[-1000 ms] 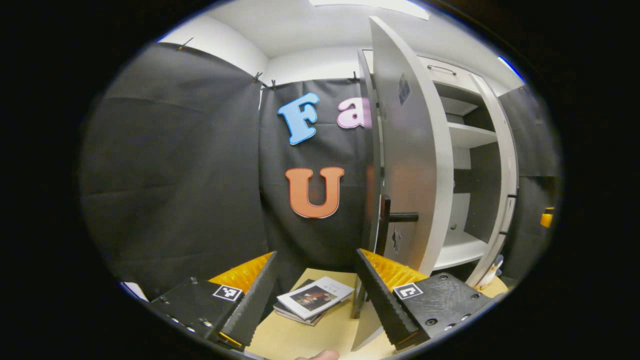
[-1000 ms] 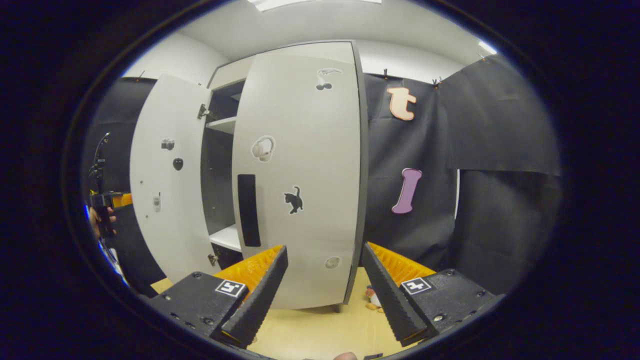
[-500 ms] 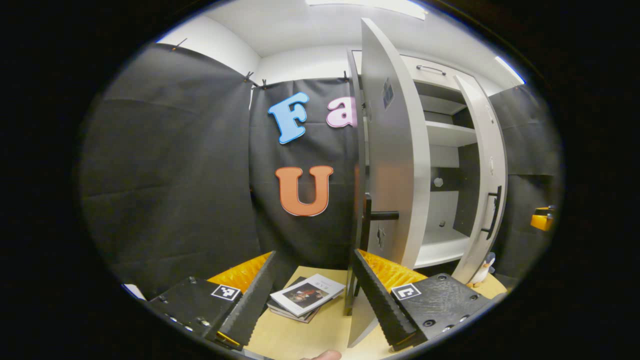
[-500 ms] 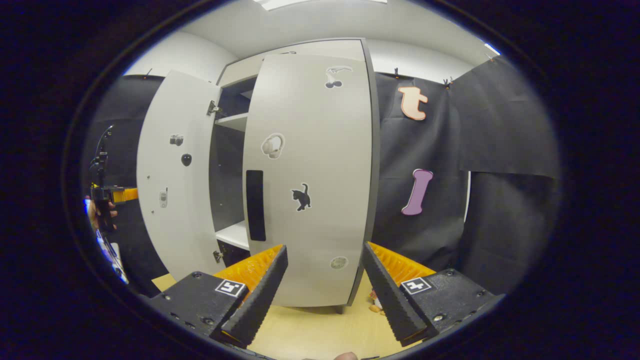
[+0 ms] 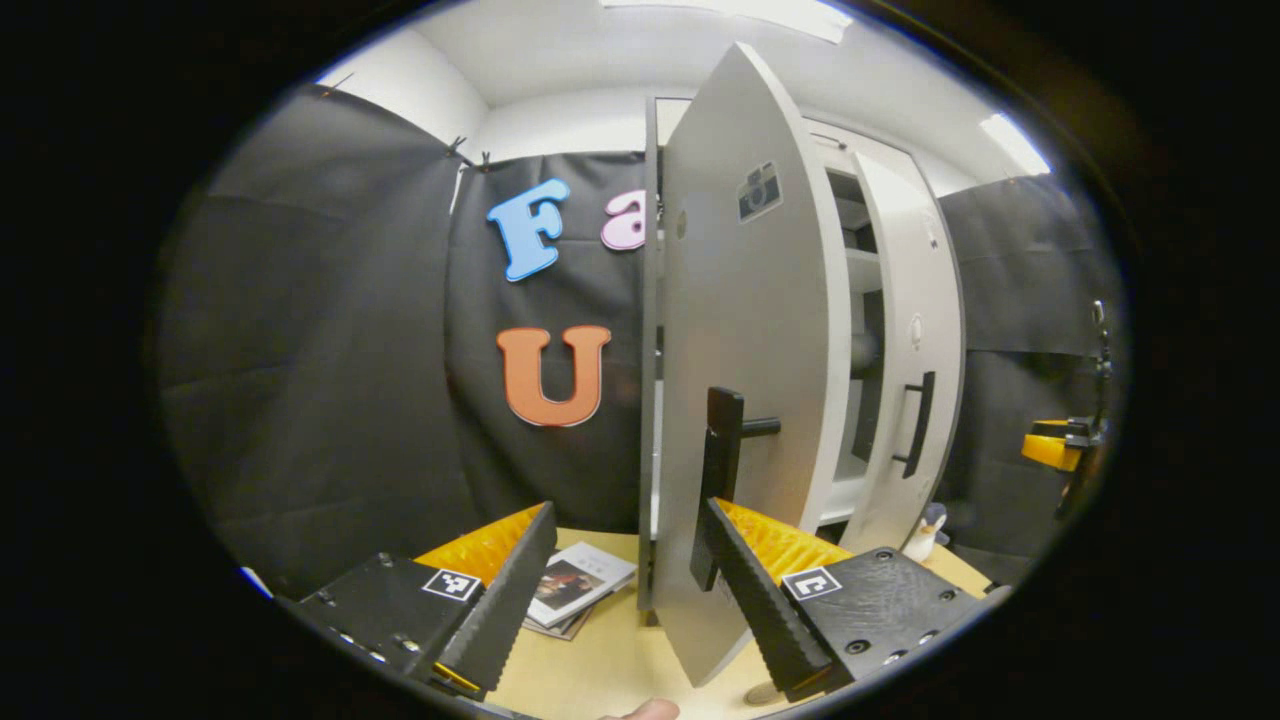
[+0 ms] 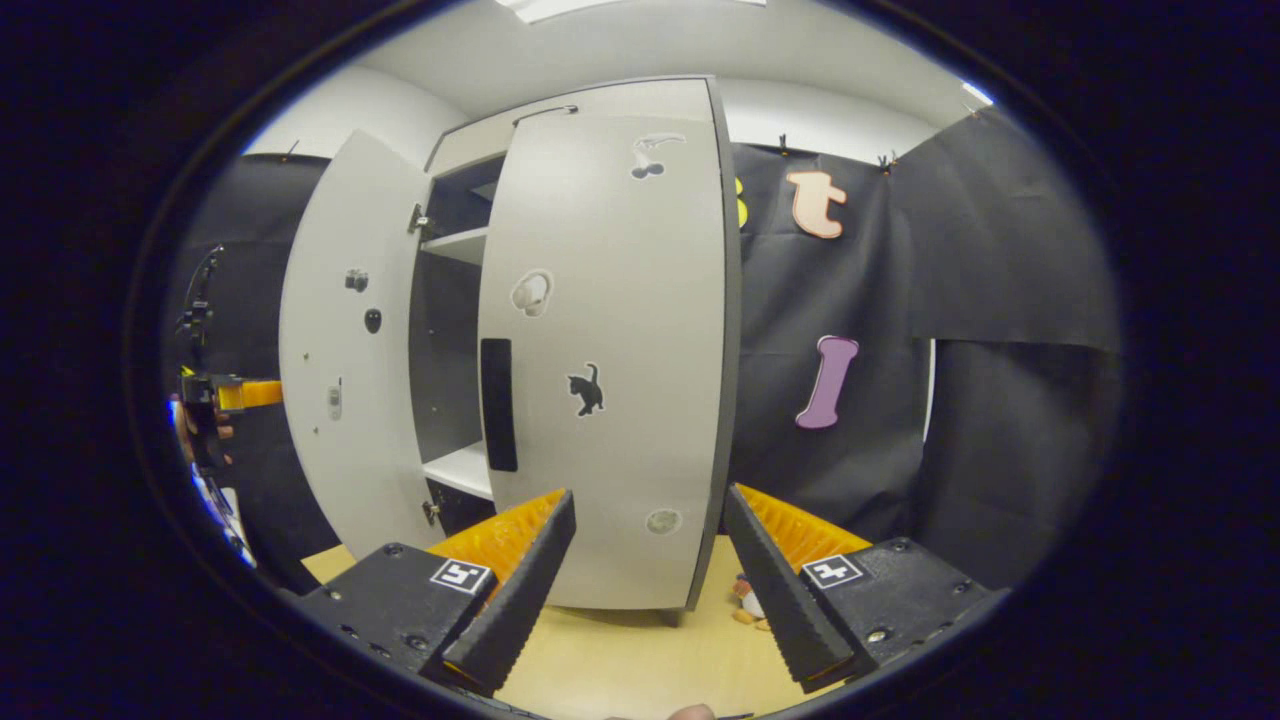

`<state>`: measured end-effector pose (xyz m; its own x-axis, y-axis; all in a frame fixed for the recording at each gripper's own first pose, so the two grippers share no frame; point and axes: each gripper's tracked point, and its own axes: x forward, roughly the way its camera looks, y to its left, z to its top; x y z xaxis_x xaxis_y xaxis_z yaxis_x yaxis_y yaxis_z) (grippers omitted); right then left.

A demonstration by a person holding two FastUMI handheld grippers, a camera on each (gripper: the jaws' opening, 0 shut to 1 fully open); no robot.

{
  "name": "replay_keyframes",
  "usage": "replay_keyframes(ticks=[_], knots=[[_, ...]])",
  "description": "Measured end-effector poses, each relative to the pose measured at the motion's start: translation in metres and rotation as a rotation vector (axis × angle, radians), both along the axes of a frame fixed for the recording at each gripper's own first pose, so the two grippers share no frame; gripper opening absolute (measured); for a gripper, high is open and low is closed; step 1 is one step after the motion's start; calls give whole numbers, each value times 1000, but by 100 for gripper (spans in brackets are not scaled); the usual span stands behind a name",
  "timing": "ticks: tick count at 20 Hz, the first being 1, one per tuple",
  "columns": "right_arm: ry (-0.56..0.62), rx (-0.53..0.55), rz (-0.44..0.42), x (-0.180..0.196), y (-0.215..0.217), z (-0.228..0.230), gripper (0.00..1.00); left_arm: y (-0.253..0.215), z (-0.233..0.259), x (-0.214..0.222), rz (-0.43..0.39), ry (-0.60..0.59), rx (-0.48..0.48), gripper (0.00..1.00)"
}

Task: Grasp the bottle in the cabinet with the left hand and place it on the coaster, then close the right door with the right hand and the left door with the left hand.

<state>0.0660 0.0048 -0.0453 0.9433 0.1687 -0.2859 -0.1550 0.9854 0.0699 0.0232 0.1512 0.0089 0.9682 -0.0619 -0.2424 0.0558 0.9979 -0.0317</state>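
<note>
Your left tool point(image 5: 625, 590) rides spread and empty, its right finger just beside the left door point(image 5: 745, 400) below the black handle point(image 5: 722, 480) at 1 o'clock, a stance that suits pushing the panel shut rather than gripping it. That door stands partly open, with a gap to the right door point(image 5: 915, 360) at 3 o'clock. Your right tool point(image 6: 648, 595) is likewise spread and holds nothing, facing the right door point(image 6: 610, 380), which looks nearly closed. Magazines point(image 5: 580, 590) lie on the desk point(image 5: 610, 660) between the left fingers. The bottle and coaster I cannot locate; judged placed.
</note>
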Motion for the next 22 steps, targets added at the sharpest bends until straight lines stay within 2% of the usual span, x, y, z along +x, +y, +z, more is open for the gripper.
replay_keyframes(ticks=[1, 3, 4, 6, 7, 12, 13, 17, 21, 22], knots=[[1, 0, -6, -1, -3, 1, 98, -6, 0, 1, -13, -4, -1, 94], [-1, 0, -16, -4, -9, 1, 98, -17, -1, 3, -30, -18, -2, 94], [0, -6, -27, -5, -14, -1, 94, -21, -2, 5, -29, -20, -4, 94], [-2, -12, -40, -7, -21, 0, 98, -30, -4, 7, -42, -21, -14, 97], [-5, -13, -43, -8, -23, 1, 98, -35, -4, 9, -53, -21, -18, 94], [-13, -24, -66, -12, -34, 3, 98, -67, -7, 20, -118, -36, -45, 94], [-14, -28, -72, -13, -36, 2, 98, -75, -10, 24, -134, -37, -60, 100], [-7, -30, -94, -19, -44, 1, 99, -103, -29, 38, -177, 6, -100, 100], [-9, -35, -119, -31, -51, 1, 94, -124, -28, 50, -210, 4, -106, 100], [-10, -33, -126, -33, -52, 2, 99, -130, -26, 52, -217, 1, -102, 100]])
